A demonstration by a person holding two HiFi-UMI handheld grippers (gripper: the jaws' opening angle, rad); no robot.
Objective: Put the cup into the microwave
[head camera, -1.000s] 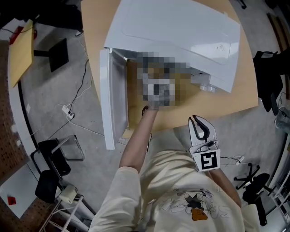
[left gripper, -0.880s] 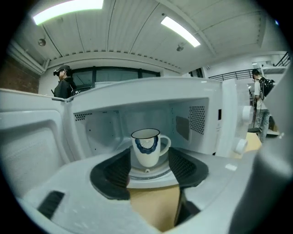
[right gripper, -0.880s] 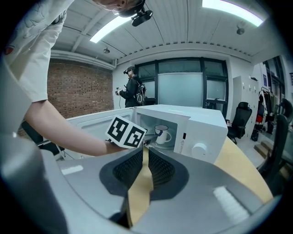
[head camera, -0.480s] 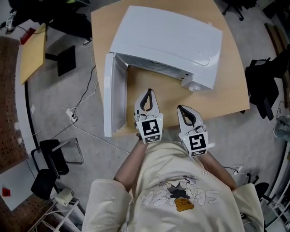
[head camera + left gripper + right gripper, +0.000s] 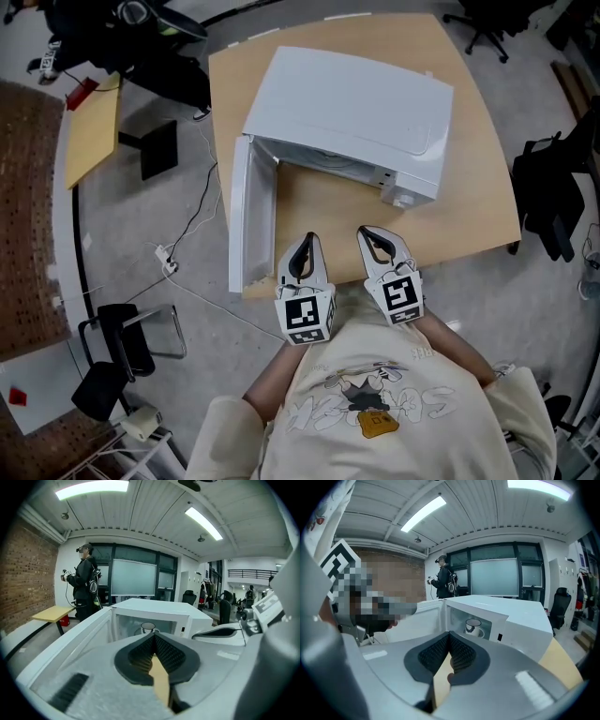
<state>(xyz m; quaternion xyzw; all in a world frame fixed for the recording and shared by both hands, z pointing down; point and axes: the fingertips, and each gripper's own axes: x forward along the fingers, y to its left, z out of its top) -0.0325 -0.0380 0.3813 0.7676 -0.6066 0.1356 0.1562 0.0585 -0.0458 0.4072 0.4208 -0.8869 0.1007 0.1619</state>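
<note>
On a wooden table [image 5: 469, 206], a white microwave [image 5: 352, 103] stands with its door [image 5: 242, 225] swung wide to the left. The left gripper [image 5: 308, 240] and right gripper [image 5: 364, 232] hover side by side at the table's near edge. Both are closed and empty, the left's jaws having just shut on nothing. The cup [image 5: 473, 626] sits inside the cavity, apparently upright, though small at this range. The placing looks done. Closing the door calls for a steady push near its free edge, lest the oven slide.
</note>
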